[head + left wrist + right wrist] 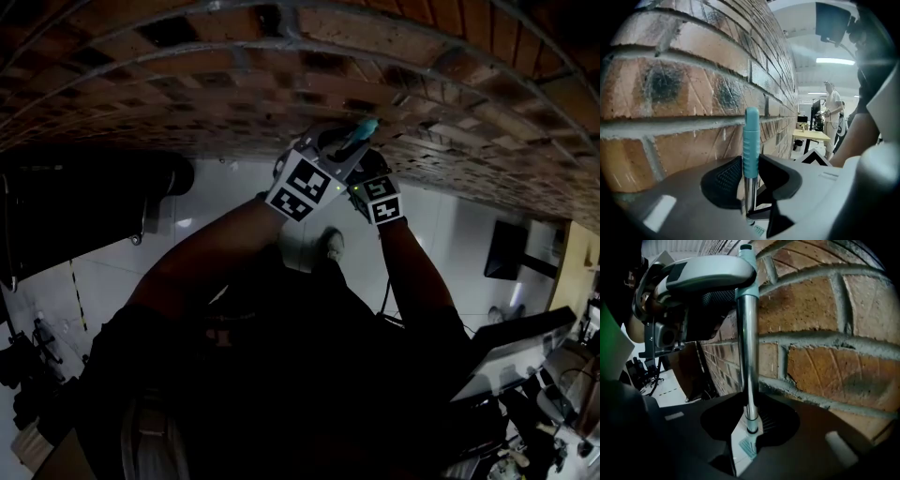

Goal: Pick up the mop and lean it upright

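Observation:
The mop handle (364, 127) stands nearly upright close against the brick wall (281, 75). It is a shiny metal pole (746, 357) with a teal ribbed grip (751, 140) at its top. My left gripper (751, 174) is shut on the teal grip, a pad against each side. In the head view the left gripper (345, 148) is up at the handle's tip. Lower down, my right gripper (751, 422) holds the metal pole between its pads, and in the head view the right gripper (367, 169) sits just beneath the left one. Far below, the pale mop head (745, 445) rests on the floor.
The brick wall (693, 93) fills the space just behind the handle. A black bulky object (84, 197) stands at the wall to the left. A desk with equipment (525, 356) is at the lower right. Farther along the wall are a table (811, 136) and a standing person (833, 117).

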The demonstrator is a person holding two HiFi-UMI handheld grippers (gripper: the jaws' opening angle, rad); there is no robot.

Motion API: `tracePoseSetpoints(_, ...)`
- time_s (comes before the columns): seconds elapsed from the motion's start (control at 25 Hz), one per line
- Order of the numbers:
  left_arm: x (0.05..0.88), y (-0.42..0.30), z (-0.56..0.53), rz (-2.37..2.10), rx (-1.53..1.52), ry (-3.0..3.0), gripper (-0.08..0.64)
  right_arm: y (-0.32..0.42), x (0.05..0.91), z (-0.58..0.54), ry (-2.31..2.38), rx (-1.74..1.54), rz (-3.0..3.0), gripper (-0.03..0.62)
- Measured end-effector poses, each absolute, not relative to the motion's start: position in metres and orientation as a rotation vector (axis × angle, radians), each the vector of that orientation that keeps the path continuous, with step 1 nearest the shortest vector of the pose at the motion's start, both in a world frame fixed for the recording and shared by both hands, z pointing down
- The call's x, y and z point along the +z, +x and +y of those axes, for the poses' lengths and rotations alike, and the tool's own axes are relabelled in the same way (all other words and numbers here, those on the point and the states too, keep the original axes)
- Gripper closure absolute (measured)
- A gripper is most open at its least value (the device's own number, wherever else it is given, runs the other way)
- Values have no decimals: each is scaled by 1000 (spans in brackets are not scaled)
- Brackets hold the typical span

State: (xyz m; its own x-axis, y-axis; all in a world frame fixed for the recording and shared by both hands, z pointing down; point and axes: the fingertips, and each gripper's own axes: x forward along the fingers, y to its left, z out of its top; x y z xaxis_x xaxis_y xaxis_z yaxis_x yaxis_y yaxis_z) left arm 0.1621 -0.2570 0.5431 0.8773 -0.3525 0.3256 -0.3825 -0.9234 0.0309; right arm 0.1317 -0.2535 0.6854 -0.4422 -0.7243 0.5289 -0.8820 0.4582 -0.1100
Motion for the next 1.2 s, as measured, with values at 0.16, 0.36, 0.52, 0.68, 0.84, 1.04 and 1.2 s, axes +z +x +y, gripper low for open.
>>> tracePoseSetpoints(0.16, 527, 159, -255, -518, 431, 2988, 454, 127, 670, -248, 1329, 492, -2343, 485)
tracePoseSetpoints(0.36, 507, 153, -256, -480, 359, 2966, 463, 123, 648, -242, 1302, 475, -2375, 486)
tracePoseSetpoints(0.52, 486, 147, -254, -438, 317, 2959, 463, 120, 625, -238, 1293, 458, -2396, 488)
tracePoseSetpoints(0.68, 453, 143, -250, -415, 269, 2964, 464, 118, 593, -234, 1289, 437, -2411, 488)
tracePoseSetpoints(0.84, 418, 140, -250, -395, 231, 2974, 465, 117, 557, -235, 1290, 399, -2422, 488)
tracePoseSetpoints(1.04, 366, 137, -245, -358, 189, 3005, 465, 113, 512, -231, 1275, 380, -2435, 488)
tracePoseSetpoints(1.2, 332, 134, -244, -337, 156, 3006, 465, 111, 475, -232, 1275, 351, -2452, 488)
